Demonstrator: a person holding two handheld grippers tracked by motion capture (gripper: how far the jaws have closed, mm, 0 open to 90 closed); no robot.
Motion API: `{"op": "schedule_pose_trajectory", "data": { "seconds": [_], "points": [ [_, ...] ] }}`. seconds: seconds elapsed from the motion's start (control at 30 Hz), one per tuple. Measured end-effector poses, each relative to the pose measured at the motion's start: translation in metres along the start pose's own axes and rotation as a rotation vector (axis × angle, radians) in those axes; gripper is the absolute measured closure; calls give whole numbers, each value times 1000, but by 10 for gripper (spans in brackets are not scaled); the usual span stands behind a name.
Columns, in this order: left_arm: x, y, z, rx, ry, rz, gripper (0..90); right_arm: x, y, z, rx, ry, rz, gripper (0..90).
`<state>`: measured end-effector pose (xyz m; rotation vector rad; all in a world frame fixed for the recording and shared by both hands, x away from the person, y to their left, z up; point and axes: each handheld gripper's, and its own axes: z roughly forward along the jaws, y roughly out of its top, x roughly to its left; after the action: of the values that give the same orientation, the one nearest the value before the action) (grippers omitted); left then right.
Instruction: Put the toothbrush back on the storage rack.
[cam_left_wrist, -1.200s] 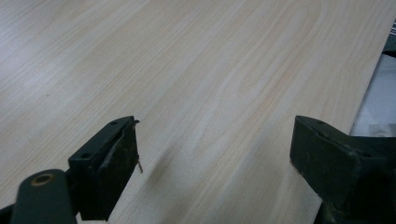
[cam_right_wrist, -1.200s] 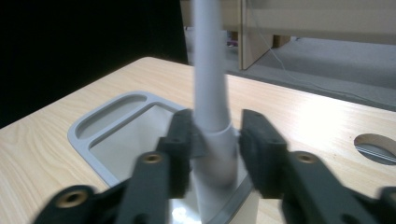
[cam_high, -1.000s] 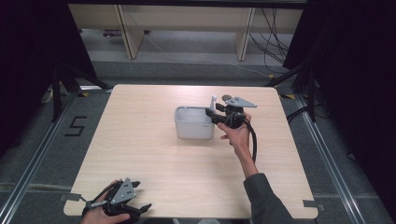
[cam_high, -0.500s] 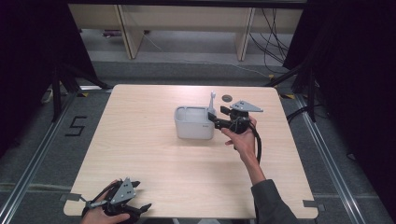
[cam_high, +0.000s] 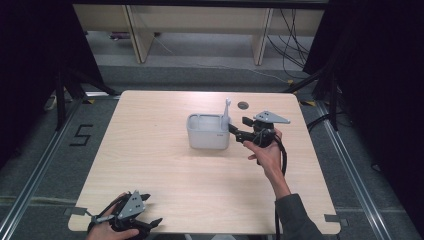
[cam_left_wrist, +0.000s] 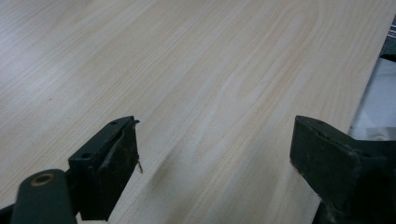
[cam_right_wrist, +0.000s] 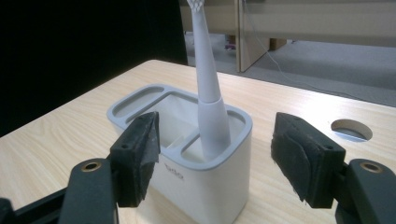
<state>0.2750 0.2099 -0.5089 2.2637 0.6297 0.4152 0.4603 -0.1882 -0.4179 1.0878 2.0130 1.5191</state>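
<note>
White toothbrush (cam_right_wrist: 209, 100) upright in holder (cam_high: 208, 132); right claw (cam_high: 239, 129) just opened, empty; left claw (cam_left_wrist: 215, 168) wide, empty.

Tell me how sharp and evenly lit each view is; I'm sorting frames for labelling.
High view: table evenly lit, surroundings black, picture soft. Left gripper view: wood grain fairly sharp, close jaws soft and dark. Right gripper view: holder and toothbrush crisp, background dim at left.

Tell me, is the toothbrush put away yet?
Looks done: the toothbrush stands in the holder. In hand: the right gripper, jaws just opening, holds nothing. The left gripper waits open at the table edge. Nothing obvious seems left.
</note>
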Motion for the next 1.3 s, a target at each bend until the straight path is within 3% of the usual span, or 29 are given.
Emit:
{"op": "schedule_pose_trajectory", "data": {
  "seconds": [0.03,0.07,0.1,0.23,0.33,0.4,0.47,0.5,0.53,0.67,0.77,1.0,1.03,1.1,1.2,1.3],
  "points": [
    [-1,0,1,-20,-5,-15,147,1,-1,-2,7,-3,27,330],
    [-1,0,0,-3,-4,-14,147,1,-1,-3,16,-7,5,328],
    [0,0,0,1,-1,1,147,1,-2,-5,7,-4,19,328],
    [0,0,2,-9,11,-2,147,2,-3,-10,29,-8,17,323],
    [0,0,1,-5,7,-3,148,3,-3,-12,15,-1,14,322],
    [0,0,1,-4,8,-2,147,5,-4,-13,19,2,35,319],
    [-1,0,1,-15,4,-7,147,4,-4,-14,11,4,17,317],
    [0,0,1,-11,-1,-5,147,7,-5,-15,20,6,44,317],
    [0,0,1,-9,4,-2,148,6,-5,-15,14,1,7,316],
    [-1,0,0,-12,3,-6,147,11,-7,-17,31,15,34,309],
    [-1,0,1,-14,5,-6,147,12,-8,-18,36,10,5,305],
    [-1,0,1,-15,5,-6,147,16,-11,-19,32,23,-7,293],
    [-1,0,0,-12,3,-6,148,18,-11,-20,46,28,14,291],
    [0,0,1,-8,0,-3,147,19,-13,-20,39,33,-14,290],
    [0,0,1,-11,9,-4,148,22,-16,-21,53,34,5,287],
    [0,0,1,-8,0,-4,147,23,-20,-22,45,29,-24,284]
  ]
}}
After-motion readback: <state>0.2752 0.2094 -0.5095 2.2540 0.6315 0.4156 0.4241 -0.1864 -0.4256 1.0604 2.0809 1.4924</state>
